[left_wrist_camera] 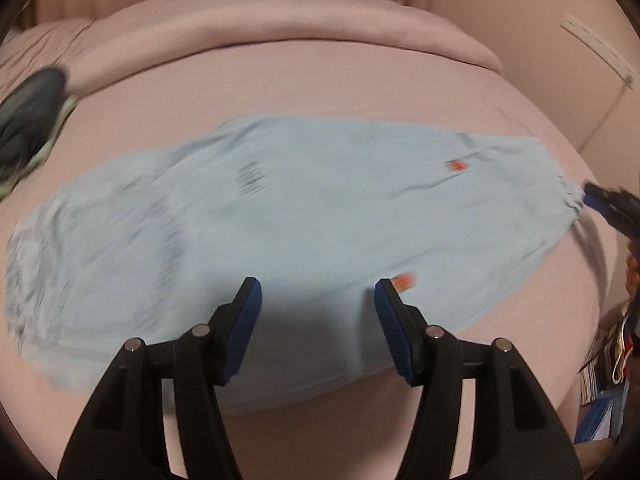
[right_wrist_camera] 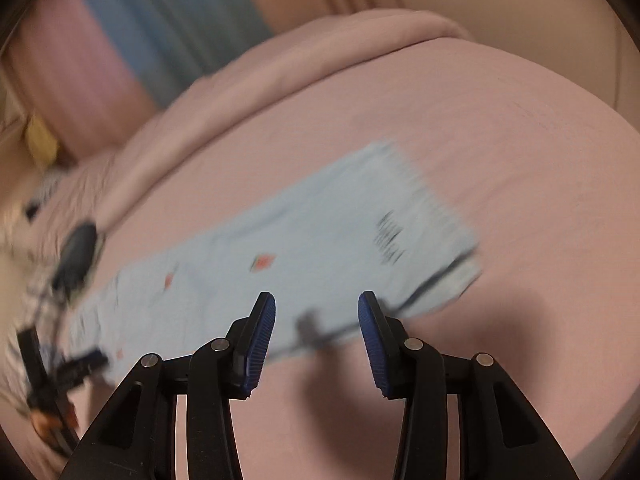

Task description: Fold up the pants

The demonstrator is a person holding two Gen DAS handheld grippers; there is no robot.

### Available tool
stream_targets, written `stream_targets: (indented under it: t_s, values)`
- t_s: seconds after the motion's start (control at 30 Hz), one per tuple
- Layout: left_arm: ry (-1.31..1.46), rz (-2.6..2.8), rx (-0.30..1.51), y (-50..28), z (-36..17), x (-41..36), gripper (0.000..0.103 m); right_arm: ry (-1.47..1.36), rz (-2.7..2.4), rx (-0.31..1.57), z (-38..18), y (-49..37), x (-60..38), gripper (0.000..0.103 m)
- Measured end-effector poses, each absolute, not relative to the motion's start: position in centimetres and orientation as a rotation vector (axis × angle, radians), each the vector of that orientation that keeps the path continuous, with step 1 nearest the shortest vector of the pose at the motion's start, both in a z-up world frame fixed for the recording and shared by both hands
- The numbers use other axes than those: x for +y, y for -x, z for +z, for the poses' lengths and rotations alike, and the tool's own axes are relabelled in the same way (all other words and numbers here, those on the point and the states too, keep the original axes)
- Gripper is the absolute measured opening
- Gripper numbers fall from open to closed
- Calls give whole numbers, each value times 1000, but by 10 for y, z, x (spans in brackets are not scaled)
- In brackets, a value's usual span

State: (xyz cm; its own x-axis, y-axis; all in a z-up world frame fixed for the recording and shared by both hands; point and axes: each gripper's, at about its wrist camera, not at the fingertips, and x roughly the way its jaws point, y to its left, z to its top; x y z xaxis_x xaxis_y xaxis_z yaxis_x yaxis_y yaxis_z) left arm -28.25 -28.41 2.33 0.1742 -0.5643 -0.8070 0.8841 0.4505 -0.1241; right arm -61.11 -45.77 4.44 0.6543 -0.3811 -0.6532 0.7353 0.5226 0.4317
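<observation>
1. Light blue pants [left_wrist_camera: 304,216] lie flat on the pink bed [left_wrist_camera: 360,80], spread lengthwise left to right; small orange prints and a dark text patch show on them.
2. Left gripper [left_wrist_camera: 318,292] hovers over the near edge of the pants, fingers apart, nothing between them.
3. Right gripper [right_wrist_camera: 317,308] is above the pants' near edge, fingers apart, empty.
4. A folded pink duvet [left_wrist_camera: 280,20] lies along the far side of the bed.
5. A dark blurred object [left_wrist_camera: 28,120] sits far left; can't tell what it is.

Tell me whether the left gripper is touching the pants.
Cannot tell. In the left wrist view the left gripper is open over the pants, empty between the fingers, but the blurred image shows neither contact nor a gap at the tips.
</observation>
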Motion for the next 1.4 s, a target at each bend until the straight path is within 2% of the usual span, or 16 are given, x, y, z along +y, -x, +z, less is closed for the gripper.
stream_targets:
  t_s: [0.1,0.23,0.27,0.3,0.4,0.43,0.5,0.53,0.77,0.97,1.03,1.07,1.1,1.23,1.27,1.4]
  values:
    - [-402,-1154,932,301,23,-318,59,-773,-670,474,41,603,-482,44]
    - [-420,-1132,1010,308,-1,-347,61,-845,-674,559,8,597,-496,43]
    - [-427,-1131,995,310,-3,-348,63,-874,-653,539,1,603,-501,36]
    - [-437,-1139,968,313,-3,-347,64,-898,-648,518,-2,610,-505,23]
    - [-465,-1128,974,314,-1,-346,64,-965,-659,453,7,639,-503,19]
    - [-465,-1119,979,313,1,-346,65,-970,-664,431,13,648,-499,22]
    - [-448,-1097,989,311,6,-345,66,-970,-700,400,20,663,-491,58]
    - [-434,-1095,992,310,7,-345,66,-985,-696,394,21,665,-488,61]
    - [-216,-1209,1069,320,21,-367,66,-1113,-625,415,-7,646,-490,62]
    - [-16,-1316,1216,332,24,-416,66,-1128,-663,323,-9,618,-510,61]
    - [8,-1344,1245,338,27,-433,66,-1115,-659,335,-6,621,-511,46]
    - [16,-1346,1257,339,27,-441,66,-1129,-645,340,-8,624,-514,27]
    - [34,-1338,1282,339,26,-443,66,-1157,-635,340,-11,621,-516,18]
    - [120,-1282,1435,326,1,-445,64,-1117,-646,343,-5,634,-513,18]
    - [118,-1270,1466,324,-7,-446,60,-1113,-650,359,-6,632,-513,18]
    - [123,-1277,1478,321,-9,-447,54,-1113,-673,408,-4,629,-516,18]
